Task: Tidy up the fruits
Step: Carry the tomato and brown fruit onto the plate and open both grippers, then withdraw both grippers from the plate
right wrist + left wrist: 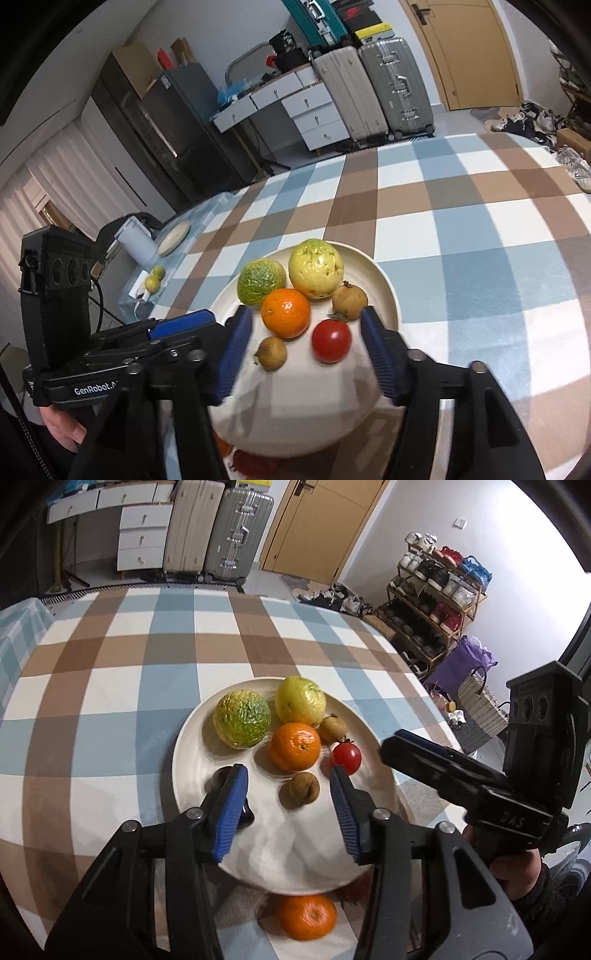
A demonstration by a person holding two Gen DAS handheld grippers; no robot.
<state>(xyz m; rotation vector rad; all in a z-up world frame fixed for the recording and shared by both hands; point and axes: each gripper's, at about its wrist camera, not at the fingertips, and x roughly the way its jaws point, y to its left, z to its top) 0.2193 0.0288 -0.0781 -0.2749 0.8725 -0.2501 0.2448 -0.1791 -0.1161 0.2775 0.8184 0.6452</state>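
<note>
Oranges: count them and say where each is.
2. One orange on the plate among other fruit; another orange on the tablecloth just off the plate's near edge. More may hide under the plate.

Cream plate [192, 738] on surface cloth [110, 686] checked in blue, brown and white. On plate: orange mandarin [294, 746], red tomato [346, 757], yellow-green guava [300, 700], mottled green-yellow citrus [242, 718], two tan-brown small fruits [303, 788]. Second orange mandarin [306, 915] on cloth. Claw pads [229, 812] blue, frames black.
</note>
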